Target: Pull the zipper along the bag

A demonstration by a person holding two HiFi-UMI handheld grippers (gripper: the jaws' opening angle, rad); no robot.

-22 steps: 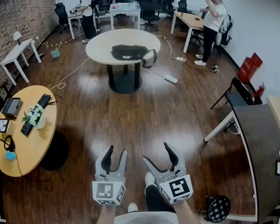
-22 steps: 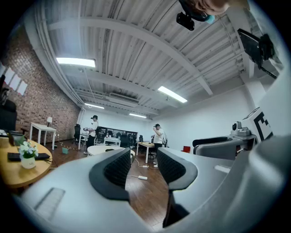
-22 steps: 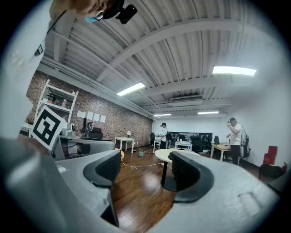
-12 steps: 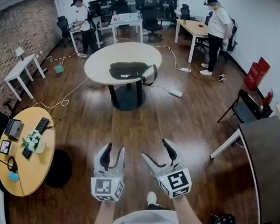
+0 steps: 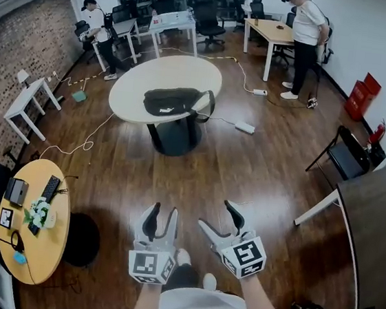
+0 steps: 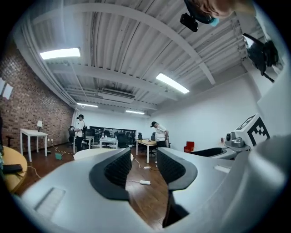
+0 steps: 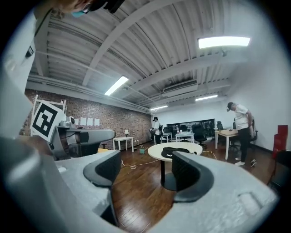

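Fingers (image 7: 193, 175) on your right gripper (image 5: 216, 214) stand wide apart and empty; those on your left gripper (image 5: 161, 212) are half open, empty too. The bag (image 5: 173, 102) lies far off on the round worktop (image 5: 135, 88). Close in squarely, pin the fabric by the zipper's end, then pinch the pull.

we see bare wood floor (image 5: 204, 179) open between us and the round white table (image 5: 139, 82); the bag (image 5: 171, 101) has bare top all round it. a white cable (image 5: 76, 148) trails left, a power strip (image 5: 245, 127) lies right. a yellow table (image 5: 43, 251) flanks our left, a dark desk (image 5: 371, 233) our right.
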